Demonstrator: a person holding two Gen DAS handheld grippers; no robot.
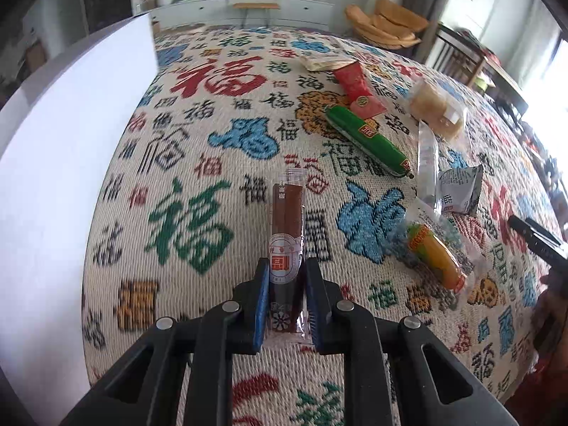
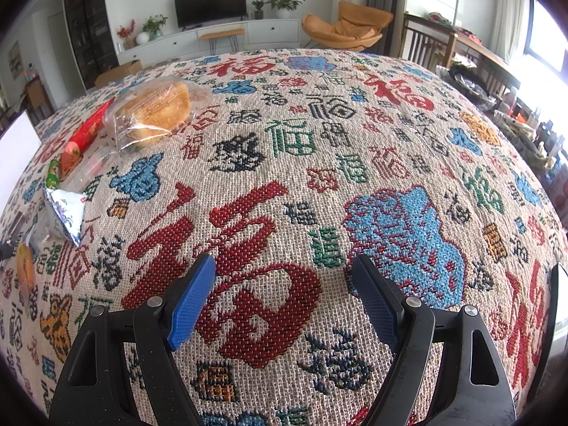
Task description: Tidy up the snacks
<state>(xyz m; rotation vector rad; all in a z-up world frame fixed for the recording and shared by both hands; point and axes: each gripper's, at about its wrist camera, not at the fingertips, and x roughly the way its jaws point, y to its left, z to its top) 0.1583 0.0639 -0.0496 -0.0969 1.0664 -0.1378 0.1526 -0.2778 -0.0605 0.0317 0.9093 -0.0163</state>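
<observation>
Woven cloth (image 1: 198,163) patterned with red, green and blue characters is covering the whole surface in the left wrist view, with a white board (image 1: 71,149) lying along its left edge. Down the middle, the left gripper (image 1: 284,280) is pinching a long brown snack stick (image 1: 287,234) in a clear wrapper; its blue pads (image 1: 262,301) are pressing on the stick's lower half while the upper half is sticking out ahead of the fingertips. Ahead and to the right of the fingers, a green sausage (image 1: 367,140) is lying slantwise, touching a red packet (image 1: 356,87) beyond it. Further right, a bagged bun (image 1: 438,110) and a small silver pouch (image 1: 459,188) are resting, and a yellow snack in a clear wrapper (image 1: 436,257) is lying just right of the fingertips.

From the right wrist view, the same cloth (image 2: 408,113) is filling the frame, with a living room showing behind. Here the right gripper (image 2: 284,266) is hanging tilted down over bare cloth, jaws spread wide with nothing between them. Far left of its fingers, the bagged bun (image 2: 156,110), red packet (image 2: 88,131) and silver pouch (image 2: 67,209) are sitting well apart from it.
</observation>
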